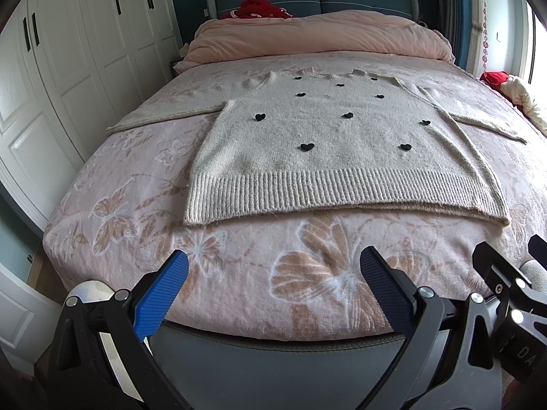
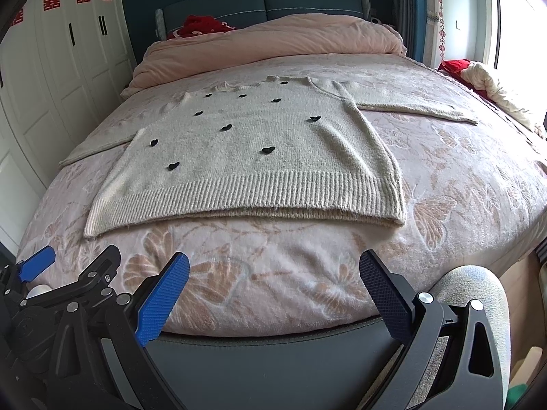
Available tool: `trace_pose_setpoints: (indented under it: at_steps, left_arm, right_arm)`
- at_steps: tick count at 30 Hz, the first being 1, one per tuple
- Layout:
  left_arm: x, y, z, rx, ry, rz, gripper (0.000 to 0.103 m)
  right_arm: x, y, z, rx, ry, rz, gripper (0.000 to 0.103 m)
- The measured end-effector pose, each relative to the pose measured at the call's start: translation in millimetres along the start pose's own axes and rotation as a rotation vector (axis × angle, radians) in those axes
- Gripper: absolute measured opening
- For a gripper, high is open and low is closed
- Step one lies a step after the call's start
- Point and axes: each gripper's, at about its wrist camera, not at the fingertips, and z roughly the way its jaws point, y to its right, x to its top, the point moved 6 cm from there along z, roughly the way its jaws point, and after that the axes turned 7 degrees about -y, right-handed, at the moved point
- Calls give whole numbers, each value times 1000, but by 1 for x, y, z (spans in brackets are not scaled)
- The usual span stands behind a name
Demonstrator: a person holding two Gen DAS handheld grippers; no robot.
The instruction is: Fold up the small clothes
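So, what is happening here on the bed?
A person holds a tool in each hand at the foot of the bed, getting ready to fold a sweater. The sweater lies flat, front up, with both sleeves spread out to the sides and its hem toward the tools. The left tool and the right tool are both open, above the blanket and short of the hem, touching nothing. No fold is made yet.

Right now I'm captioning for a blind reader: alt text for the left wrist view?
A beige sweater dotted with black hearts lies flat, sleeves spread, on a pink butterfly-print blanket covering a bed. The left gripper hovers at the foot, fingers wide apart, holding nothing.
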Motion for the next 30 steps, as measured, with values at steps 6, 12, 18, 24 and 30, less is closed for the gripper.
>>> trace_pose_setpoints:
  at_steps: [6,12,18,24,30]
  left_arm:
    - [4,12,13,15,-13,44,98]
    - [16,18,31,-24,-68,25,98]
    - [45,13,57,-85,-143,-71,98]
    - [76,13,80,-42,-142,-60,98]
    - [92,18,100,-30,-157,-63,98]
  right_arm:
    - [0,11,20,2,-42,23,98]
    - [24,35,42,-18,-56,35,98]
    - [108,129,81,-28,-37,177,98]
    - [217,274,135,-90,8,376,98]
    - [282,397,196,-119,24,614,92]
